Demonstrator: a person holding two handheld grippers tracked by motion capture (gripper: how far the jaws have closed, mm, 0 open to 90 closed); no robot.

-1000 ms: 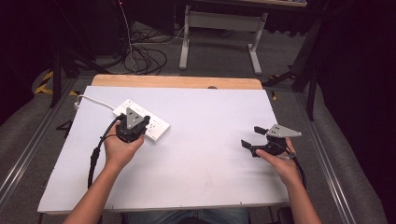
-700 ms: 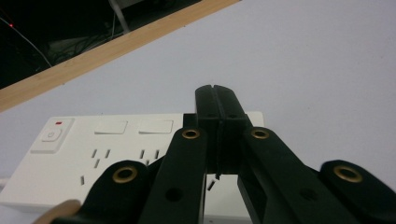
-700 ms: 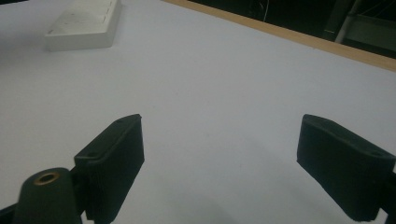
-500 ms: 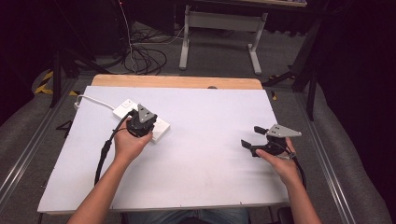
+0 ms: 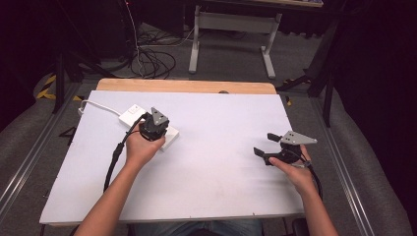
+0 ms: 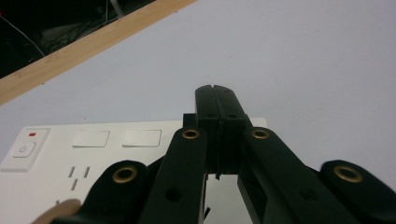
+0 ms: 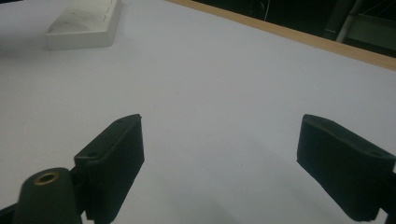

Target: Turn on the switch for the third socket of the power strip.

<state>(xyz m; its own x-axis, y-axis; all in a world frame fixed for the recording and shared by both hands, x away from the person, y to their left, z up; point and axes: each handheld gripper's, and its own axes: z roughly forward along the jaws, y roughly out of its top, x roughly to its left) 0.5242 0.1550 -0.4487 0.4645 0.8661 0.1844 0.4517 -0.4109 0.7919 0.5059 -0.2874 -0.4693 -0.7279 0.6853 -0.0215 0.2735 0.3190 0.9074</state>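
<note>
- Power strip (image 5: 147, 126), white, lies on the desk (image 5: 221, 162) toward the far left corner, set at a slant, with its white cord (image 5: 98, 105) running off to the left edge.
- Left gripper (image 5: 155, 129) sits directly over the near end of the strip, held in the person's left hand (image 5: 140, 147); a black cable (image 5: 114, 160) trails from it back toward the near edge.
- In the left gripper view, its jaws are pressed together with no gap between the tips, which reach just past the end of the strip (image 6: 93, 154) over bare desk (image 6: 303, 70).
- Whether anything is pinched between those jaws cannot be told; they appear closed on nothing.
- That view also shows the strip's power button (image 6: 22, 149) with a red mark above it, two blank rectangular covers (image 6: 116, 138), and socket slots (image 6: 77, 175) near the bottom left.
- Right gripper (image 5: 270, 147) is held low by the right hand (image 5: 295, 169) near the desk's right edge, well apart from the strip, its grey plate (image 5: 295, 138) on top.
- In the right gripper view, its jaws stand wide apart with bare desk (image 7: 210, 93) between them, and the strip (image 7: 84, 25) shows far off at the top left.
- Wooden strip (image 5: 187, 86) borders the desk's far edge.
</note>
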